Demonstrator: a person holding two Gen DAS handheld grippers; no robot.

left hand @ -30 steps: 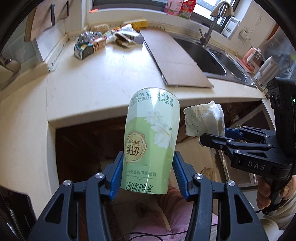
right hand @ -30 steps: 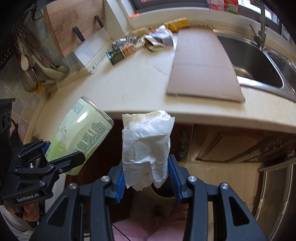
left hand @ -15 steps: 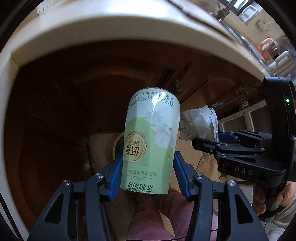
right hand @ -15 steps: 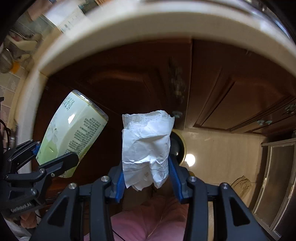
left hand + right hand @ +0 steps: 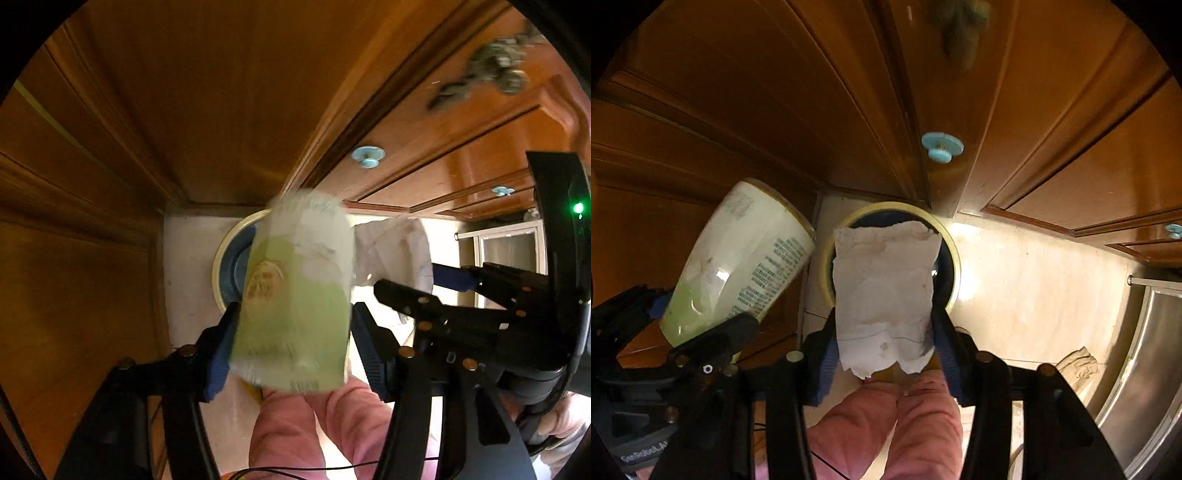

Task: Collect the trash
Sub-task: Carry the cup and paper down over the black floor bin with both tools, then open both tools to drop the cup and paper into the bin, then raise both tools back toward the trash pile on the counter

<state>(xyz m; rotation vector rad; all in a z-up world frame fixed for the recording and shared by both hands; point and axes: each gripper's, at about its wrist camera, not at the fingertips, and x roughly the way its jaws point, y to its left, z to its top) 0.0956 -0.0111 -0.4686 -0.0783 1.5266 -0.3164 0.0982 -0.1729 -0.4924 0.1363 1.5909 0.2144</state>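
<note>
Below, floor (image 5: 1034, 277), wood cabinets (image 5: 738, 110), bin (image 5: 955, 254); left gripper (image 5: 295, 308) opening off cup (image 5: 291, 266), right gripper (image 5: 883, 317) loosening on paper (image 5: 882, 273).

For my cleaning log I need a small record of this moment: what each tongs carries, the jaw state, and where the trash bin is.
left tongs: around green milk tea cup, jaws just been opening, gap at one pad, cup blurred
right tongs: around crumpled paper, jaws just been opening, grip unclear
trash bin: yellow-rimmed, on floor beyond both items, by wooden cabinets
</note>
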